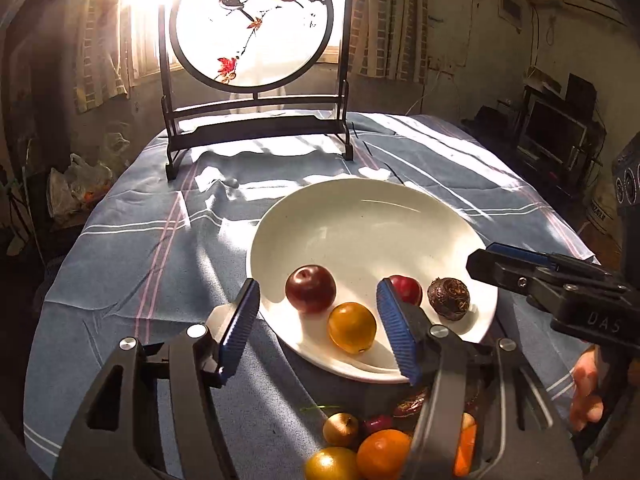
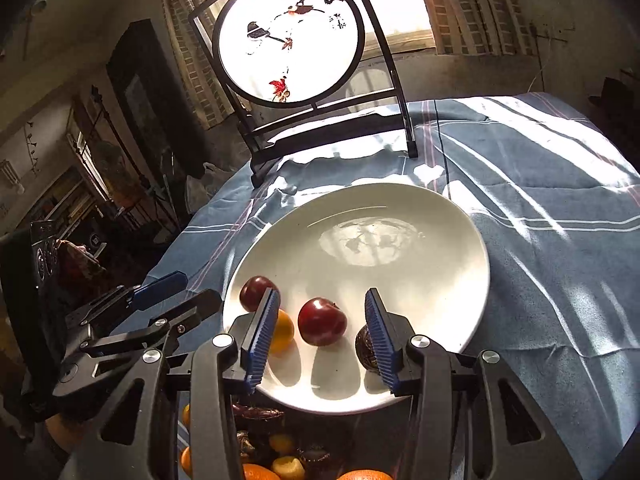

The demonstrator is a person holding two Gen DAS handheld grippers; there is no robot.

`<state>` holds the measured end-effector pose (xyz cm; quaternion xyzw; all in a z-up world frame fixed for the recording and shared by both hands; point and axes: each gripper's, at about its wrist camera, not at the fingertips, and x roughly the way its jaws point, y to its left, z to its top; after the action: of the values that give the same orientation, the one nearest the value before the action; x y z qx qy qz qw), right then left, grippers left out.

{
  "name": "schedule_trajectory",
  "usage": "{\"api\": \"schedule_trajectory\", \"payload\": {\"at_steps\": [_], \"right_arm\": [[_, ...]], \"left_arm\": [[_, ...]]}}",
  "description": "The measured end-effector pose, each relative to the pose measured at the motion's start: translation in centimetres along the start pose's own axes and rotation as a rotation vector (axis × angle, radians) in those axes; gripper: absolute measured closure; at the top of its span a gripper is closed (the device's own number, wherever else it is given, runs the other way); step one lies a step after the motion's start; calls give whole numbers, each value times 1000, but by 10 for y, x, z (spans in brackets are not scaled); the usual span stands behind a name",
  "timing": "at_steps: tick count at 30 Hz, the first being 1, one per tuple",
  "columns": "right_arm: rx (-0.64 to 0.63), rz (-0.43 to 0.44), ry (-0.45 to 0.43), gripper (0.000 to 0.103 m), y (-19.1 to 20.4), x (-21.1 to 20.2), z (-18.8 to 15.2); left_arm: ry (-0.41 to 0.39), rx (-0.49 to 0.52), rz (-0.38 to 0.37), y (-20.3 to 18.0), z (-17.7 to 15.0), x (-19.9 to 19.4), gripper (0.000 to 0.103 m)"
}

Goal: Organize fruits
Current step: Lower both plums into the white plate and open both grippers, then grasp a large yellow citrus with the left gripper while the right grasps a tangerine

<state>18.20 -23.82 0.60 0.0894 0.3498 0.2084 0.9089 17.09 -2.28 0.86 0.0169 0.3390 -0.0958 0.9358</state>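
A white plate (image 1: 360,216) (image 2: 360,208) lies on the blue striped cloth. On its near part sit a dark red plum (image 1: 310,288) (image 2: 253,287), a yellow-orange fruit (image 1: 352,327) (image 2: 283,330), a second red plum (image 1: 408,288) (image 2: 322,321) and a dark brown wrinkled fruit (image 1: 449,298) (image 2: 365,346). My left gripper (image 1: 318,328) is open and empty above the plate's near edge. My right gripper (image 2: 322,338) is open and empty over the plate, around the second plum without touching; it also shows in the left wrist view (image 1: 492,258).
A pile of loose fruit, oranges (image 1: 383,454) (image 2: 256,472) and small yellow and dark ones, lies in front of the plate under the grippers. A round painted screen on a black stand (image 1: 252,24) (image 2: 288,36) stands at the table's far edge.
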Motion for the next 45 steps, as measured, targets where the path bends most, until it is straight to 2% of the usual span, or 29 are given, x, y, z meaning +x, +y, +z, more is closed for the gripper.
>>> {"api": "schedule_trajectory", "payload": {"at_steps": [3, 8, 13, 15, 17, 24, 27, 30, 35, 38, 40, 45], "right_arm": [[-21, 0, -14, 57, 1, -28, -18], [0, 6, -8, 57, -7, -68, -62], [53, 16, 9, 57, -16, -85, -103], [71, 32, 19, 57, -15, -87, -115], [73, 39, 31, 57, -12, -86, -123], [69, 37, 53, 57, -9, -85, -131], [64, 29, 55, 57, -10, -84, -131], [41, 8, 71, 57, -9, -79, -132], [-11, -31, 97, 57, -2, -69, -139], [-57, -65, 102, 57, 3, -65, -138], [-89, -90, 116, 53, 6, -60, -138], [-117, -128, 142, 53, 9, -45, -139]], "left_arm": [[-2, 25, 0, 1, -15, -24, 43], [21, 82, -7, 2, -59, -58, 42], [69, 132, 7, 2, -99, -68, 42], [82, 146, 17, 2, -108, -66, 47], [110, 141, -11, 1, -112, -61, 59], [148, 186, -11, -15, -112, -32, 59], [167, 187, -6, -17, -108, -19, 61], [192, 160, -38, -13, -105, -13, 65], [141, 158, -13, -12, -113, -28, 66], [125, 121, -35, -5, -117, -44, 66], [112, 109, -37, -2, -118, -54, 66], [99, 97, -52, 0, -121, -70, 66]]}}
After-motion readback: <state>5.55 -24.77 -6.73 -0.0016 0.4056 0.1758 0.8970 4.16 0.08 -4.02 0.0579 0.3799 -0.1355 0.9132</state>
